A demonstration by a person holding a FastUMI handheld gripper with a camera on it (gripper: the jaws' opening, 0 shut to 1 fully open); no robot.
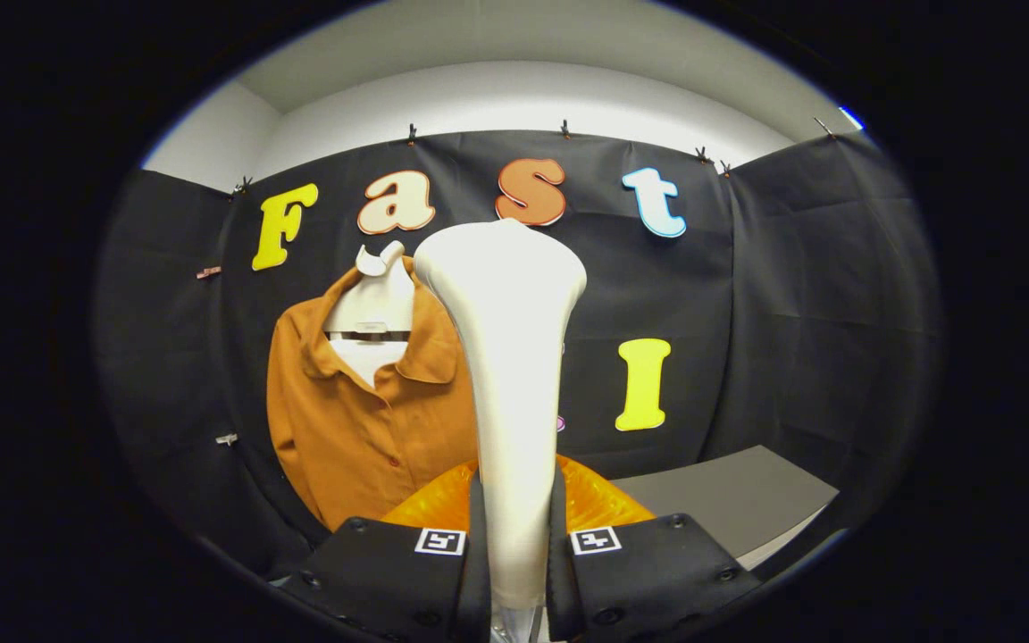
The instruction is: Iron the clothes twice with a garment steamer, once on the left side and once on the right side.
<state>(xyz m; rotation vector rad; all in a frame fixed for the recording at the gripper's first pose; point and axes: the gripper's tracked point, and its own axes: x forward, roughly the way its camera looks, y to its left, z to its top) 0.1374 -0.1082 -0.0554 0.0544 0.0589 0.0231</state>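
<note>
A cream-white garment steamer [507, 357] stands upright between my fingers, its narrow handle clamped by both and its wide head rising ahead of them. My gripper [514, 545] is shut on that handle. An orange translucent part [599, 500] of the steamer shows just behind the fingers. Beyond and to the left hangs a rust-orange collared shirt [363, 420] on a white hanger [378, 299] against the black cloth wall. The steamer covers the shirt's right side.
A grey tabletop [733, 505] lies beyond the right finger, its edge running toward the right. Black cloth walls close the booth on the left, back and right.
</note>
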